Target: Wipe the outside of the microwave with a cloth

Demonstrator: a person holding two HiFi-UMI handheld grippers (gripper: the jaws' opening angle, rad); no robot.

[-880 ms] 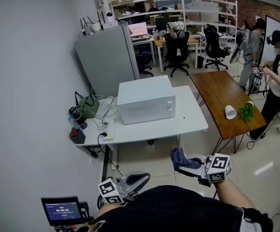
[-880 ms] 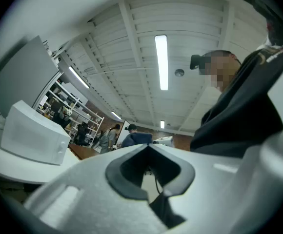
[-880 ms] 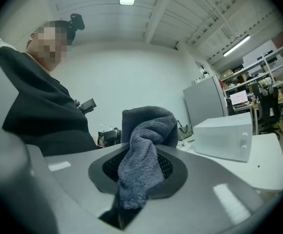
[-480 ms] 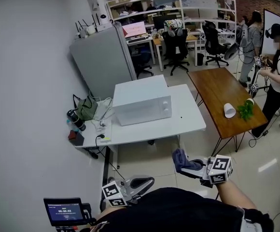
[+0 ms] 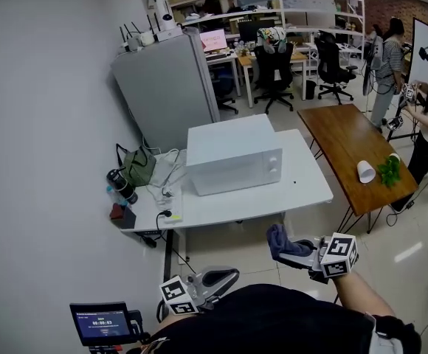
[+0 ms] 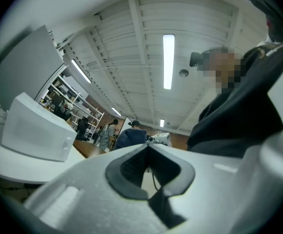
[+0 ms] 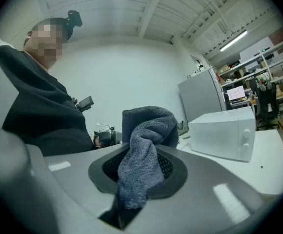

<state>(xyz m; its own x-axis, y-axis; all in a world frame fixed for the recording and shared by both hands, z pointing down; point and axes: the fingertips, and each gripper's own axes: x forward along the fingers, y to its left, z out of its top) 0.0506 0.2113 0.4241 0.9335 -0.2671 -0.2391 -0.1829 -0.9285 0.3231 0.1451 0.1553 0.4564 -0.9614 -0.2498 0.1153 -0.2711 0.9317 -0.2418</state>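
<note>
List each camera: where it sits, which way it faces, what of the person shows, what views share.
Head view: on the head, facing steeply down toward the microwave; dark top shows.
Left gripper view: on the left hand-held gripper, tilted up at the ceiling; shut jaws, dark top.
Right gripper view: on the right hand-held gripper, facing the wall; jaws clamping the cloth, dark top.
Shared: all show the microwave.

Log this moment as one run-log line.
stage: pre-wipe | right tool: shut on cloth | left tool: shut, empty | microwave: on white table, not yet touched
</note>
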